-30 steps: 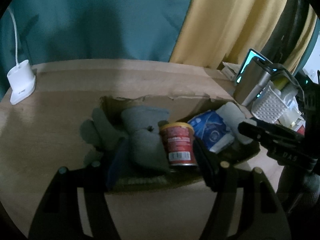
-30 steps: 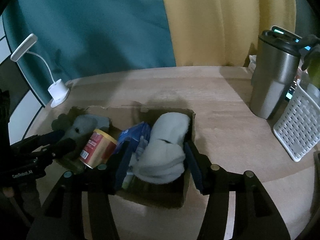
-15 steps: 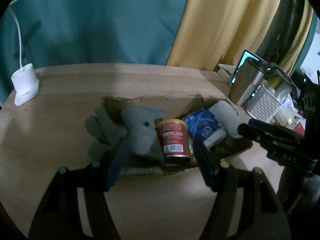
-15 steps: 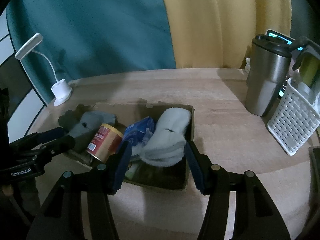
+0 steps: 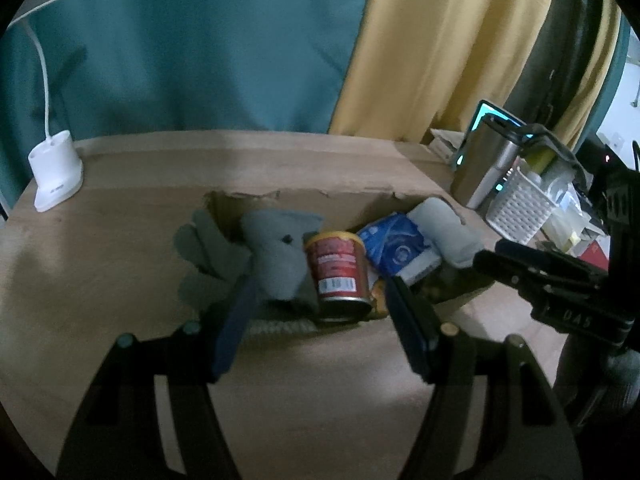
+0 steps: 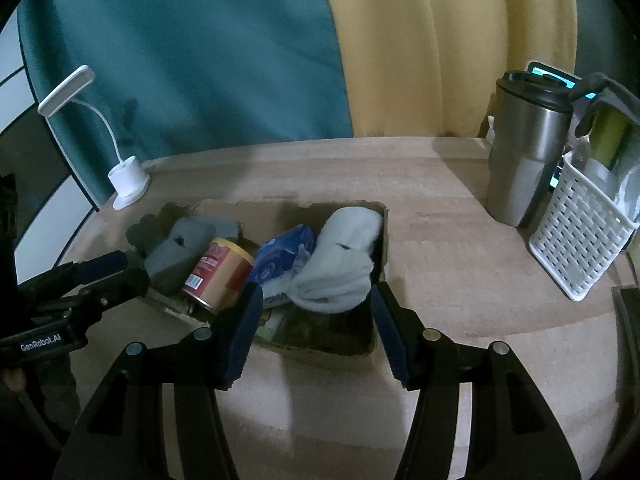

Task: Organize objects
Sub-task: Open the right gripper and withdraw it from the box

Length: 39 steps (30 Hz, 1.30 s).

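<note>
Shallow cardboard box [image 6: 382,240] with torn, ragged rim, sitting on smooth wood-grain table [image 6: 440,248]. Inside, left to right: grey knit gloves [image 5: 276,256], limp and fuzzy; red cylindrical can [image 5: 338,270] with yellow rim, tilted; crinkly blue plastic pack [image 6: 282,258]; rolled white fleecy socks [image 6: 342,260]. Left gripper [image 5: 316,304] and right gripper [image 6: 316,300] both partly open, blue ribbed pads gripping nothing, poised at box's near edge. Brushed steel tumbler [image 6: 524,148] and white lattice plastic basket [image 6: 580,236] off to right.
</note>
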Each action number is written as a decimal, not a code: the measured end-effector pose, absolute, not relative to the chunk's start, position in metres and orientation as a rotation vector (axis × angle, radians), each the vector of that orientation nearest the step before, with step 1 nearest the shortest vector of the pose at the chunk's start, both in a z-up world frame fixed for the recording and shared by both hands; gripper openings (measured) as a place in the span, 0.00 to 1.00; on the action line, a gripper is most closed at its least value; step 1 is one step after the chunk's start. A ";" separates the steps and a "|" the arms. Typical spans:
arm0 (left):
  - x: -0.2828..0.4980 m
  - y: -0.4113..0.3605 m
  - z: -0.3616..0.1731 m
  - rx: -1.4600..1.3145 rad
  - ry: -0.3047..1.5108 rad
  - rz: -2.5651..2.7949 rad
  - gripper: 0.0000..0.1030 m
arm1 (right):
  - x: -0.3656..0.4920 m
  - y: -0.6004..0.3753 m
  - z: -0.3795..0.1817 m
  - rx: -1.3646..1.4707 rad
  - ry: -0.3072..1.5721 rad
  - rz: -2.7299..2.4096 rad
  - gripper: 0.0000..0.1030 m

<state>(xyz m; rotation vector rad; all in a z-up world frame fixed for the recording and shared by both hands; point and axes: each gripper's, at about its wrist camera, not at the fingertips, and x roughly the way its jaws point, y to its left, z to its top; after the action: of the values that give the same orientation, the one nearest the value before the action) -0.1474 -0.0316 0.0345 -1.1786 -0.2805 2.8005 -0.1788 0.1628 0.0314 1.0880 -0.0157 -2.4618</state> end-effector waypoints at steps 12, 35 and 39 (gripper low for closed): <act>-0.133 -0.028 0.038 -1.155 -0.267 2.802 0.67 | -0.163 0.167 0.036 1.075 -0.018 -2.476 0.58; -0.105 -0.027 0.042 -1.118 -0.260 2.806 0.75 | -0.136 0.167 0.043 1.042 -0.011 -2.492 0.70; -0.100 -0.026 0.042 -1.116 -0.257 2.808 0.75 | -0.131 0.167 0.044 1.037 -0.010 -2.491 0.70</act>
<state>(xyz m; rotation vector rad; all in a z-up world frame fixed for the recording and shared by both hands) -0.0998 -0.0265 0.0423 -1.1159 -0.2572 2.8077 -0.1306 0.1675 0.0439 1.0371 -0.0099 -2.4913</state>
